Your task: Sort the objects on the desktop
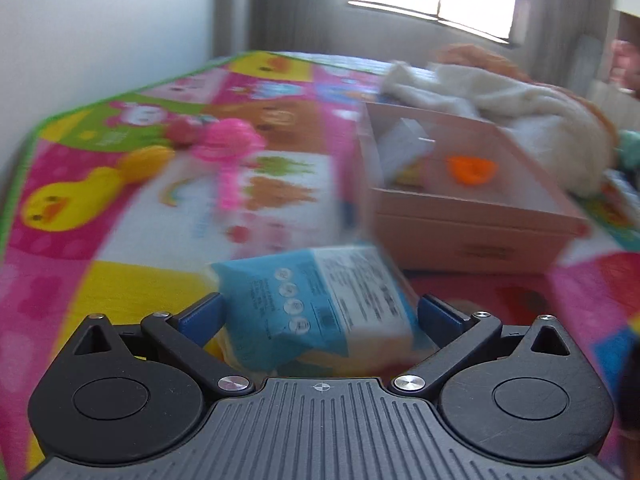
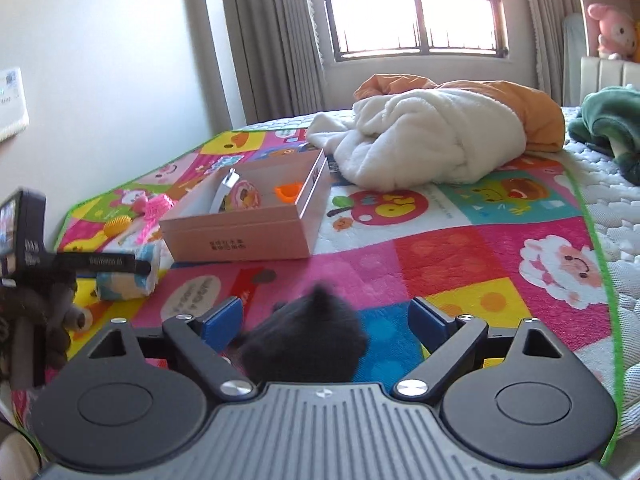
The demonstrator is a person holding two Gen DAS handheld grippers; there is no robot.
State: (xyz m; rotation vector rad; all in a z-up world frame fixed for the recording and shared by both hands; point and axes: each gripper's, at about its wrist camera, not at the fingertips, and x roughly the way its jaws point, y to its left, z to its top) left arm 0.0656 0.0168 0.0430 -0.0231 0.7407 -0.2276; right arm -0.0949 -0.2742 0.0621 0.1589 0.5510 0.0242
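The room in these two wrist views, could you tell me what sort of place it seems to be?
Most likely a bedroom, perhaps a child's: the work surface is a quilted mattress covered by a cartoon play mat, with a crumpled blanket on it and a pink plush toy beside the curtained window.

Count of items on the bed:

- One open pink box (image 2: 256, 236).
- Inside it, three items: one orange piece (image 2: 287, 192), one round patterned disc (image 2: 244, 197), one silvery flat item (image 2: 225, 190).
- One blue-and-white packet (image 1: 320, 300).
- One black fuzzy object (image 2: 308, 340).
- One pink toy (image 1: 228, 148), one yellow round toy (image 2: 117, 224).
- One white fleece bundle (image 2: 424, 140), one orange cloth (image 2: 532, 112), one green cloth (image 2: 612, 124).
- One play mat (image 2: 460, 248).
- Two grippers: left gripper (image 1: 320, 316), right gripper (image 2: 326, 320).
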